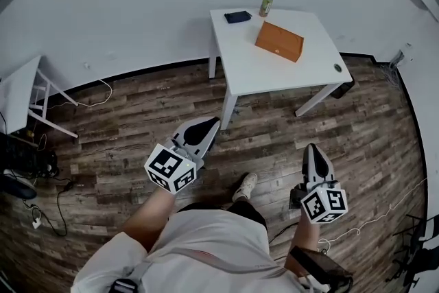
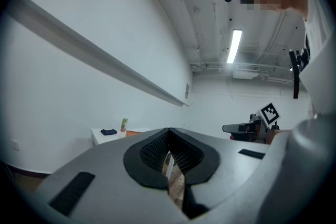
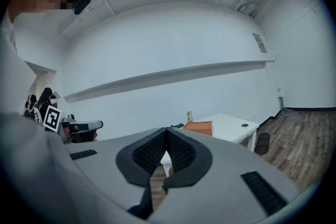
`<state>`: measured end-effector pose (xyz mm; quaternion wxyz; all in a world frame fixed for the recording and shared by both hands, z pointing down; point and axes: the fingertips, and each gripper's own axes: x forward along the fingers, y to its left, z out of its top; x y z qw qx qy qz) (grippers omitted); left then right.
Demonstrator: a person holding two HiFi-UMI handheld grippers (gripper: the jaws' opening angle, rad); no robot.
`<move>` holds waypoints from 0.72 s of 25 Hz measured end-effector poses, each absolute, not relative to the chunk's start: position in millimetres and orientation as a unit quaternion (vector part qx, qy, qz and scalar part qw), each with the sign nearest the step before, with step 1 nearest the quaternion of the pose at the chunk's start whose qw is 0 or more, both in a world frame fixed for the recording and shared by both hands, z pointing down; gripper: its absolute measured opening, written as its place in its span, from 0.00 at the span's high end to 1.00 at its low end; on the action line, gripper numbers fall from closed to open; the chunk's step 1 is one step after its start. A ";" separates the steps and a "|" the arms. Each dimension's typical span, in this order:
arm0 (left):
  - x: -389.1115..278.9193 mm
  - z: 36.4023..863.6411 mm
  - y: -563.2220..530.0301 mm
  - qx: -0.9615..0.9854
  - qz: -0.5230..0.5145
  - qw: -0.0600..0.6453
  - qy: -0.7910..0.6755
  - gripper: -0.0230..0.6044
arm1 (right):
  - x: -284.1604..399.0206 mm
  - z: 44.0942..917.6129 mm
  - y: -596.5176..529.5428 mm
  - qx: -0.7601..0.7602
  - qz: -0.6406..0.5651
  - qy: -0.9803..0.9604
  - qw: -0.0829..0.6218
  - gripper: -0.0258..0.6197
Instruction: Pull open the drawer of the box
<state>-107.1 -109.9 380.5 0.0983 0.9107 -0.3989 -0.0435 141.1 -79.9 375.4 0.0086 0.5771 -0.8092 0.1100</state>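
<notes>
An orange-brown box lies flat on a white table some way ahead of me; in the right gripper view the box shows small beyond the jaws. My left gripper is held low over the wooden floor, short of the table's near left leg, jaws shut with nothing between them. My right gripper hangs over the floor to the right, also shut and empty. In the left gripper view the left gripper points toward the table, far off at the wall.
A dark phone-like thing and a green can stand at the table's far edge. A second white table and cables lie at the left. A small black bin stands by the table's right leg. My shoe rests on the floor.
</notes>
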 end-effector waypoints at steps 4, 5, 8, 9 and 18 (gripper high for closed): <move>-59.4 375.1 -162.7 0.905 -0.040 0.097 -0.412 0.95 | 190.1 372.9 -136.5 0.568 0.109 -0.816 0.006 0.97; -45.9 374.7 -175.9 0.904 -0.038 0.098 -0.415 0.95 | 203.0 372.8 -151.2 0.565 0.110 -0.818 0.006 0.97; -8.4 375.3 -214.5 0.899 -0.034 0.101 -0.424 0.95 | 238.5 374.3 -193.2 0.557 0.114 -0.822 0.013 0.97; 3.2 375.4 -226.2 0.897 -0.033 0.102 -0.429 0.95 | 249.6 374.8 -205.5 0.554 0.115 -0.825 0.015 0.97; 64.2 389.2 -307.6 0.896 -0.007 0.113 -0.430 0.95 | 301.1 396.1 -277.6 0.552 0.144 -0.821 0.018 0.97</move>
